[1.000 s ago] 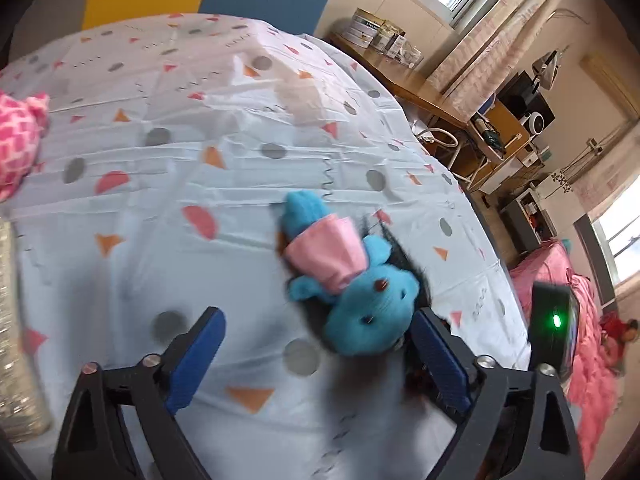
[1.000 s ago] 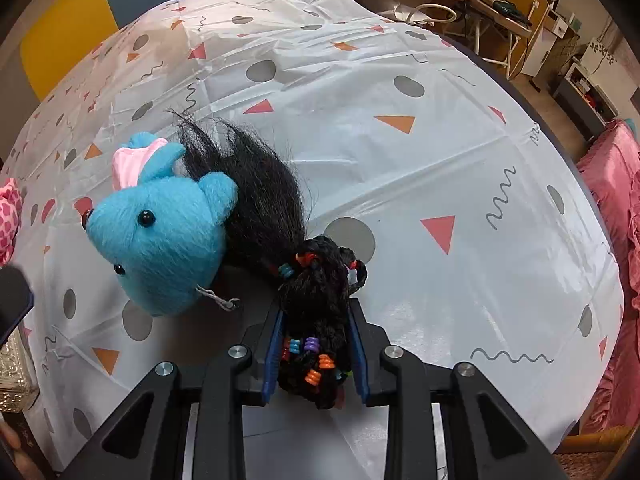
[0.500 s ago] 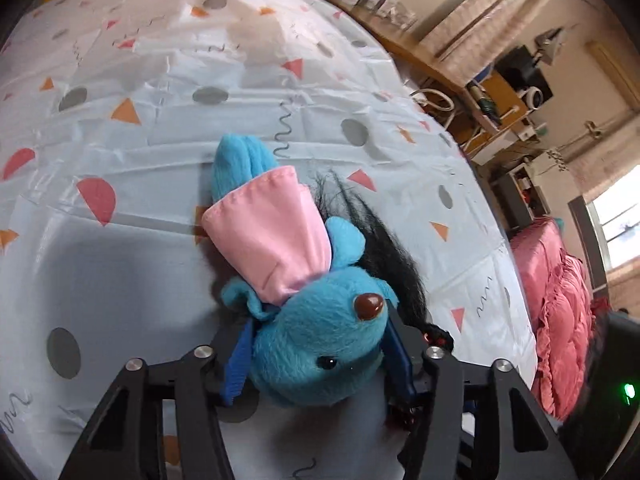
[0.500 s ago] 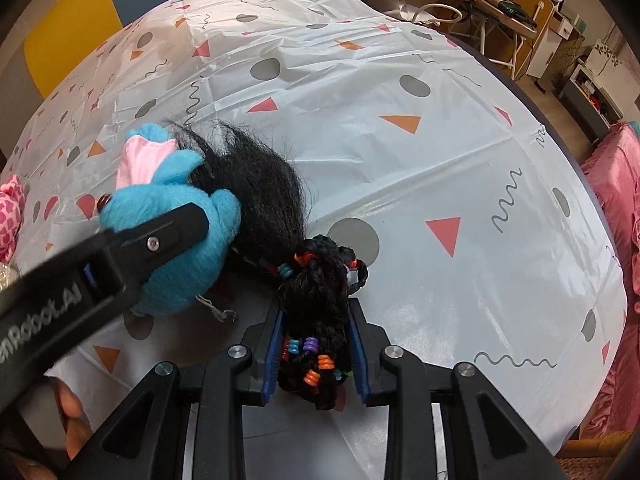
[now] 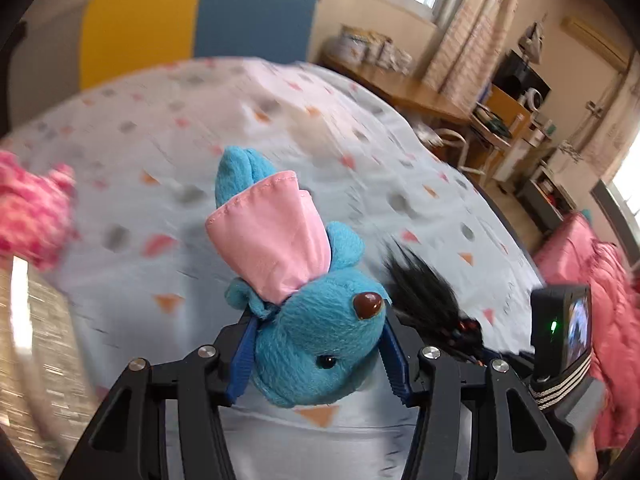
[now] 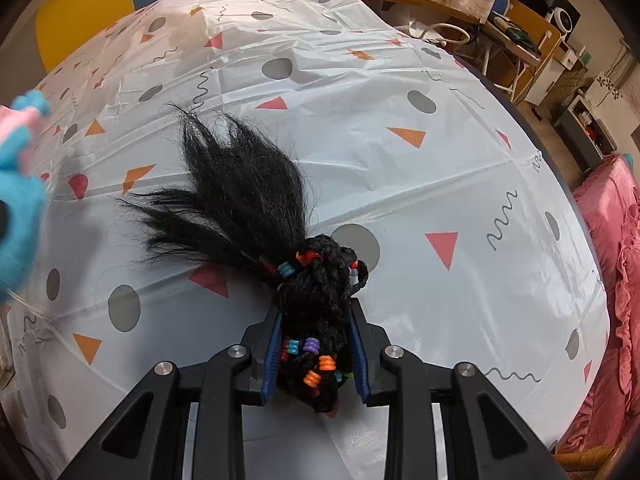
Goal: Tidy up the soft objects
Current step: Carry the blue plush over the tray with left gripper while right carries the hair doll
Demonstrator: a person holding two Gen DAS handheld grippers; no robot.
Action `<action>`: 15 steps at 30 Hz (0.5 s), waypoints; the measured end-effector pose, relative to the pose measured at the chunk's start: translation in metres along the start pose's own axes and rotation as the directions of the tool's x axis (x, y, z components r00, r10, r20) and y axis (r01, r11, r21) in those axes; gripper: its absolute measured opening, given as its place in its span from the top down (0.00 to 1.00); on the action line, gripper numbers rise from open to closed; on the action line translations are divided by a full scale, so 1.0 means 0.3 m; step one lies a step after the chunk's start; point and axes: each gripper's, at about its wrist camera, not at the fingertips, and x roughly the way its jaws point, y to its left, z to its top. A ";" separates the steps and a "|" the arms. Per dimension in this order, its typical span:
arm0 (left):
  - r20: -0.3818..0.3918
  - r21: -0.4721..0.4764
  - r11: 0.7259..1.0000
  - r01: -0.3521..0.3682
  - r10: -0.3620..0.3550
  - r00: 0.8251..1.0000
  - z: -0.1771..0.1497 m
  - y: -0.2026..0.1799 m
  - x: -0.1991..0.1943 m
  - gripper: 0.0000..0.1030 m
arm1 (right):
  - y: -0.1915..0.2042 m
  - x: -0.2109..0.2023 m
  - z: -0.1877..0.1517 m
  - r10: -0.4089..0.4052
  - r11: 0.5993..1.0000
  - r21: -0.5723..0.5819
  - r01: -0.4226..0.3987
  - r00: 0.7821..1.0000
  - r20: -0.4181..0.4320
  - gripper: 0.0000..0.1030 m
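My left gripper (image 5: 318,354) is shut on the head of a blue plush toy (image 5: 308,320) in a pink dress, held up off the table; the toy also shows at the left edge of the right wrist view (image 6: 18,200). My right gripper (image 6: 316,354) is shut on the beaded braided end of a black hairpiece (image 6: 256,200); its loose strands fan out on the patterned tablecloth (image 6: 400,80). The hairpiece also shows right of the plush in the left wrist view (image 5: 424,296).
A pink knitted soft object (image 5: 32,216) lies at the table's left. A shiny woven basket (image 5: 32,344) stands at the near left. A pink bed (image 6: 616,280) is to the right and a wooden desk (image 5: 400,88) lies beyond the table.
My left gripper closed on the blue plush and has lifted it up and left, away from the hairpiece. My right gripper stays shut on the hairpiece.
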 end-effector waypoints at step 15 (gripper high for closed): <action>0.171 -0.157 0.956 -0.249 0.275 0.946 0.049 0.469 -0.432 0.46 | 0.074 0.007 0.001 -0.011 0.998 -0.068 0.013 1.000 0.024 0.72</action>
